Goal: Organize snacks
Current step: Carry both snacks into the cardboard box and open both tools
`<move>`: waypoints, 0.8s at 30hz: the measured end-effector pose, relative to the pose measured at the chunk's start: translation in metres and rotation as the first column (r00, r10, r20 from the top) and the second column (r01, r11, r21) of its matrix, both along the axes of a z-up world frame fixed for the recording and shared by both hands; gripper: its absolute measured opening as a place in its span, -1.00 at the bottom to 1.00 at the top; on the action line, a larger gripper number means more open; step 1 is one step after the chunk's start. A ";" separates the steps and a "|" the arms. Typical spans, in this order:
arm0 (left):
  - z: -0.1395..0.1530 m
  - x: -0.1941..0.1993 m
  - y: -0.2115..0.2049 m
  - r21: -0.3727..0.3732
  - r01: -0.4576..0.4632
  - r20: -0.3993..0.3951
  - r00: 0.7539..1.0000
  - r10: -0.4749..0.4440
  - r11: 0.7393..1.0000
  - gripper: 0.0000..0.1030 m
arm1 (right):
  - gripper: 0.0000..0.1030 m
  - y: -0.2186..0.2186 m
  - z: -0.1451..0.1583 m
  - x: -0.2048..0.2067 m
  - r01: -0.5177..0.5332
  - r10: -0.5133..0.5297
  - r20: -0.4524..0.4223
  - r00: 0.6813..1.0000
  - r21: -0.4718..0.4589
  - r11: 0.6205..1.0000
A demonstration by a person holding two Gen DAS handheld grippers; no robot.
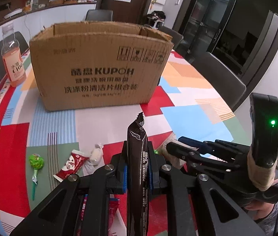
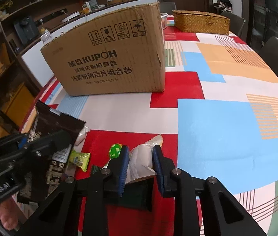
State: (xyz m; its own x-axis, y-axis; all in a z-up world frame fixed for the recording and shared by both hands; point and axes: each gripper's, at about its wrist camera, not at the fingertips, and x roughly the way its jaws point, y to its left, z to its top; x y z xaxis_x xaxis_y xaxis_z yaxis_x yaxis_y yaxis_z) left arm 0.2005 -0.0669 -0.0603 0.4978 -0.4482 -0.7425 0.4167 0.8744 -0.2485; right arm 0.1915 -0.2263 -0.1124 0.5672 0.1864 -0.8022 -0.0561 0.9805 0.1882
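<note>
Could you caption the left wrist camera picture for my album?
Left gripper clamps a glossy black snack packet upright before an open brown cardboard box on the patchwork tablecloth.

The cardboard box (image 2: 107, 59) reads "KUPOH" above lines of Chinese print, with four handling pictograms near its top edge. The juice bottle (image 1: 14, 59) label shows "100". The black snack packet (image 1: 139, 167) carries small print "GB/T20980".

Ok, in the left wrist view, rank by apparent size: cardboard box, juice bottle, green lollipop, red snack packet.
1. cardboard box
2. juice bottle
3. red snack packet and green lollipop: look alike, unranked; both lie nearer the camera.
</note>
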 end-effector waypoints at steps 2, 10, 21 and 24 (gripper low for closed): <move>0.001 0.000 -0.001 -0.001 -0.003 0.005 1.000 0.003 1.000 -0.69 | -0.49 0.001 0.002 -0.001 -0.005 0.005 0.009 1.000 -0.006 1.000; 0.015 -0.002 0.001 -0.014 -0.014 0.048 0.999 0.015 1.000 -0.69 | -0.49 0.002 0.018 -0.006 -0.001 0.001 0.050 0.999 -0.001 1.000; 0.058 0.006 0.013 -0.045 -0.040 0.173 0.984 0.047 0.998 -0.69 | -0.49 0.009 0.070 -0.004 -0.020 0.021 0.188 0.982 -0.004 1.000; 0.072 0.011 0.019 -0.056 -0.050 0.211 0.976 0.061 0.997 -0.69 | -0.49 0.013 0.086 0.001 -0.028 0.028 0.233 0.972 -0.006 1.000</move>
